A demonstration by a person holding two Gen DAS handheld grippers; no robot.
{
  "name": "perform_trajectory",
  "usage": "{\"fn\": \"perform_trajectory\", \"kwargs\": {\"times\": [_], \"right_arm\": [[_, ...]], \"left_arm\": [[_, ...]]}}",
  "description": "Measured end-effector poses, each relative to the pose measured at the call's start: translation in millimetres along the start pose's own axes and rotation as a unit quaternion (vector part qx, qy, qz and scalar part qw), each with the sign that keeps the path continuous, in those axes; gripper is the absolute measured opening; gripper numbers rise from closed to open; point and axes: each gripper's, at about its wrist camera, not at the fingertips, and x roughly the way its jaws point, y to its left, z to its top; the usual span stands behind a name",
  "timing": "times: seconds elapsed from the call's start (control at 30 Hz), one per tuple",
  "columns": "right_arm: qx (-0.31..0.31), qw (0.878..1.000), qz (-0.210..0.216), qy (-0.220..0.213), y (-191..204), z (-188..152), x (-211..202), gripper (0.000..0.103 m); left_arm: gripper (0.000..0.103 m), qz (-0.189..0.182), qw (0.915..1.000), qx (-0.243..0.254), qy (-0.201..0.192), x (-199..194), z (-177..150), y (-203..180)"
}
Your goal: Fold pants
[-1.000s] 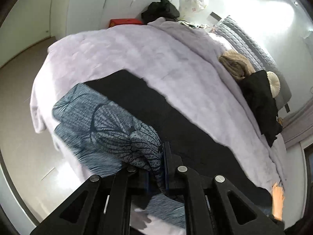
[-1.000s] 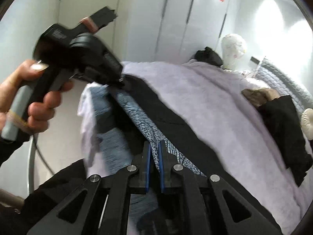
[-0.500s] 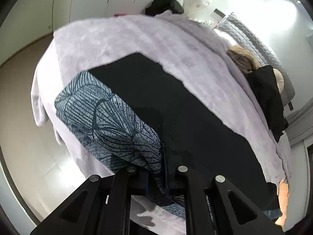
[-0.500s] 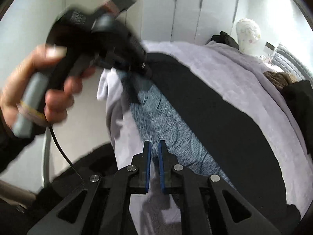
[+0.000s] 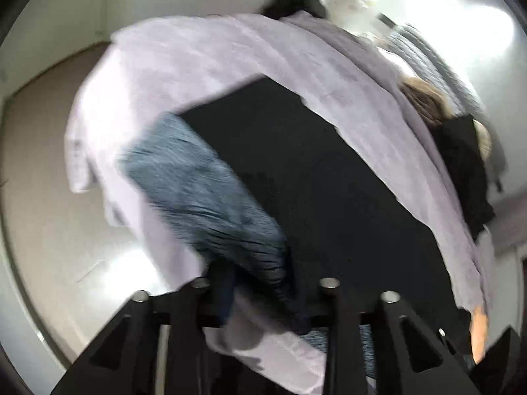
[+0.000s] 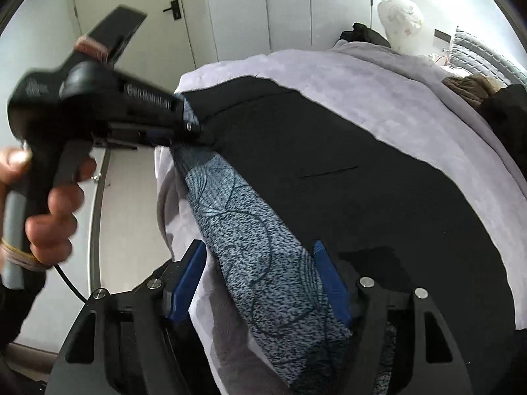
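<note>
The pants [image 6: 263, 240] are blue-grey with a dark line pattern; they lie as a long strip along the near edge of a black cloth [image 6: 362, 177] on the lavender bed cover [image 6: 378, 89]. My right gripper [image 6: 263, 283] is open, its blue pads on either side of the strip. My left gripper [image 5: 263, 296] is open too, the pants [image 5: 204, 197] lying loose between its fingers; the view is blurred. It also shows in the right wrist view [image 6: 184, 125], at the strip's far end.
The bed's left edge drops to a pale floor [image 5: 42, 197]. White wardrobe doors [image 6: 296, 10] stand behind. Dark and brown clothes [image 5: 461, 164] and a white patterned bundle [image 6: 400, 16] lie at the bed's far right side.
Both grippers have opened and let go of the pants. The raised fold has come down, and the pants now lie flat along the black cloth's edge.
</note>
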Motion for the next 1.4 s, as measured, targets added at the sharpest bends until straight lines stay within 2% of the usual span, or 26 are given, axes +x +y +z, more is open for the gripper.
{"fn": "perform_trajectory", "kwargs": {"times": [0.07, 0.17, 0.23, 0.3, 0.4, 0.43, 0.47, 0.53, 0.6, 0.7, 0.77, 0.83, 0.9, 0.97, 1.03, 1.13, 1.17, 1.23, 1.33, 1.4], "right_arm": [[-0.004, 1.0, 0.001, 0.0, 1, -1, 0, 0.075], [0.004, 1.0, 0.003, -0.001, -1, -3, 1, 0.075], [0.008, 1.0, 0.012, -0.009, -1, -1, -7, 0.075], [0.025, 0.999, 0.027, -0.036, -3, -3, -22, 0.075], [0.033, 0.998, 0.001, -0.05, -6, -10, -36, 0.075], [0.033, 0.998, -0.012, -0.05, -7, -14, -40, 0.075], [0.034, 0.998, -0.028, -0.05, -10, -20, -46, 0.075], [0.043, 0.997, -0.042, -0.049, -15, -28, -56, 0.075], [0.064, 0.995, -0.053, -0.053, -24, -39, -69, 0.075], [0.1, 0.99, -0.073, -0.063, -40, -59, -91, 0.075], [0.126, 0.986, -0.088, -0.065, -50, -74, -104, 0.076], [0.142, 0.982, -0.106, -0.063, -59, -89, -115, 0.076], [0.146, 0.978, -0.138, -0.058, -64, -104, -128, 0.076], [0.143, 0.974, -0.167, -0.052, -67, -115, -136, 0.076], [0.164, 0.972, -0.159, -0.048, -73, -126, -144, 0.075], [0.254, 0.96, -0.093, -0.069, -95, -152, -159, 0.076], [0.287, 0.952, -0.077, -0.075, -104, -163, -162, 0.076], [0.32, 0.942, -0.072, -0.077, -114, -178, -166, 0.075], [0.36, 0.925, -0.062, -0.105, -123, -201, -176, 0.075], [0.382, 0.912, -0.065, -0.134, -131, -211, -180, 0.075]], "left_arm": [[0.037, 0.025, 0.9993, -0.007, -0.025, -14, 0, 7], [0.037, 0.032, 0.998, -0.019, -0.052, -33, 0, 11], [0.037, 0.024, 0.9979, 0.002, -0.059, -39, 0, 1], [0.037, 0.006, 0.9978, 0.031, -0.058, -39, -2, -15], [0.037, -0.019, 0.9954, 0.08, -0.049, -31, -9, -47], [0.041, -0.024, 0.994, 0.097, -0.043, -26, -12, -59], [0.064, -0.025, 0.9927, 0.113, -0.035, -18, -16, -69], [0.086, -0.003, 0.9922, 0.124, -0.01, 3, -26, -75], [0.086, 0.032, 0.9897, 0.138, 0.02, 26, -41, -76], [0.086, 0.061, 0.9837, 0.169, -0.014, 23, -58, -83], [0.086, 0.067, 0.9803, 0.185, -0.02, 14, -61, -93], [0.086, 0.057, 0.9756, 0.209, -0.032, 5, -65, -109], [0.086, 0.033, 0.9681, 0.245, -0.04, -3, -78, -130], [0.086, -0.013, 0.9581, 0.285, -0.02, -5, -98, -158], [0.086, -0.044, 0.951, 0.306, 0.0, -2, -113, -178], [0.086, -0.072, 0.9434, 0.323, 0.026, 4, -133, -203], [0.086, -0.071, 0.9414, 0.328, 0.03, 6, -138, -209], [0.086, -0.059, 0.9371, 0.342, 0.032, 11, -146, -219], [0.086, -0.04, 0.9292, 0.366, 0.031, 11, -162, -227], [0.086, -0.033, 0.9294, 0.367, 0.029, 12, -164, -227]]}}
